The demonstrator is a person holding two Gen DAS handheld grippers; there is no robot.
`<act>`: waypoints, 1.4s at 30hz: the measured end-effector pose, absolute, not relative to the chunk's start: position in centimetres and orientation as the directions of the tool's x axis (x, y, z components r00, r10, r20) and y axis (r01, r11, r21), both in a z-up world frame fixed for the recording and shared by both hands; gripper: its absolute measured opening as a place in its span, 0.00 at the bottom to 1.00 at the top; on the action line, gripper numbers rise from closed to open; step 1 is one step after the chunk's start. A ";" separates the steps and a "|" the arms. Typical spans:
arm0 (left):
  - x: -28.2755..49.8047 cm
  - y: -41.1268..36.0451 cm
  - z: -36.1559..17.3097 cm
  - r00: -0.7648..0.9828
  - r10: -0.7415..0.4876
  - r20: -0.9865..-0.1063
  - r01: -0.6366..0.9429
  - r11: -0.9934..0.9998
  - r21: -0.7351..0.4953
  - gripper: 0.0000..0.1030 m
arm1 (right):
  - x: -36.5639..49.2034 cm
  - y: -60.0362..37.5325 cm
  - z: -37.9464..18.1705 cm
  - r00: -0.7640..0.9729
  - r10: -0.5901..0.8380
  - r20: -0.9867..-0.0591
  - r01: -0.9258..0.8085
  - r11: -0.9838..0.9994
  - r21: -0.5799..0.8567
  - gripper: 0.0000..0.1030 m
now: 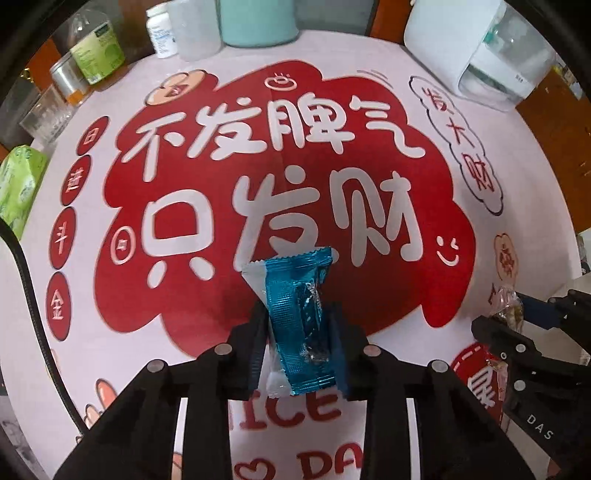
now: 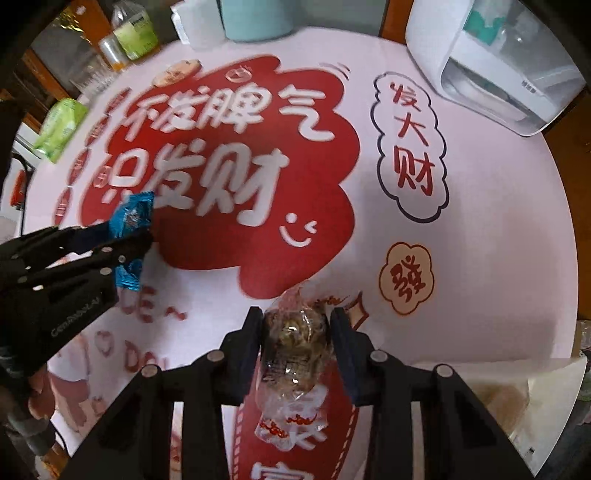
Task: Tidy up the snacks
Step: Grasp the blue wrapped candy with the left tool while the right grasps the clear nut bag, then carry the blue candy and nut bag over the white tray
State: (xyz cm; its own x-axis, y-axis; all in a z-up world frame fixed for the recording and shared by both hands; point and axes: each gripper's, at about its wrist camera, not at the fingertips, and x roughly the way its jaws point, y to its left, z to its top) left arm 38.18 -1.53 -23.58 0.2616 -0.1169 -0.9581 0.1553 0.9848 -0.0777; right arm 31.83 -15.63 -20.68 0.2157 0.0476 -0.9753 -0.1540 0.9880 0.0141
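Snacks number two, one in each gripper. From the left wrist camera, the left gripper (image 1: 295,321) has its black fingers clamped on a blue foil packet (image 1: 301,317) with crimped, saw-toothed ends and a white inner flap; the packet stands nearly upright between the pads, above the table mat (image 1: 369,92). At four o'clock in that view the right gripper (image 1: 506,317) shows only side-on, with a scrap of crinkled clear wrapper at its tips.

Only the right wrist camera shows that second snack properly: a clear-wrapped snack (image 2: 295,343), lumpy and brownish inside glossy cellophane, with red printing on its lower twisted end, squeezed between the right gripper (image 2: 297,328) pads, which are closed on it. At nine o'clock in this view the left gripper (image 2: 122,236) reaches in from the side, the blue foil packet (image 2: 133,218) sticking out beyond both edges of its fingers.

The mat is smooth and pale pink, printed with one large red cloud shape bearing white characters. Along its far rim, twelve o'clock, stands one pale teal cylindrical container (image 1: 258,22); at one to two o'clock one white plastic appliance (image 1: 480,62) with rounded corners. At ten to eleven o'clock sit one green-labelled bottle (image 1: 98,51), one white pill bottle (image 1: 160,29) and one metal tin (image 1: 68,75); at nine, one soft green tissue pack (image 1: 20,184). The pill bottle appears only in the left view.
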 end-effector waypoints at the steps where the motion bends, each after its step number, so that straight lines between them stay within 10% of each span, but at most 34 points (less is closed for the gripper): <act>1: 37.8 -1.3 -23.1 0.270 -0.118 -0.956 0.158 0.984 -0.076 0.29 | 31.3 -15.6 -20.1 0.228 0.060 -0.972 -0.153 0.988 0.025 0.37; 23: 20.1 -5.2 -9.3 0.410 -0.225 -0.884 0.419 0.907 -0.037 0.28 | 10.8 -22.7 -10.0 0.483 0.218 -0.848 -0.002 0.969 0.248 0.37; 42: 12.6 -20.1 -4.9 0.453 -0.344 -0.822 0.610 0.792 0.005 0.29 | 0.9 -38.2 -8.2 0.613 -0.066 -0.787 0.434 0.861 0.266 0.37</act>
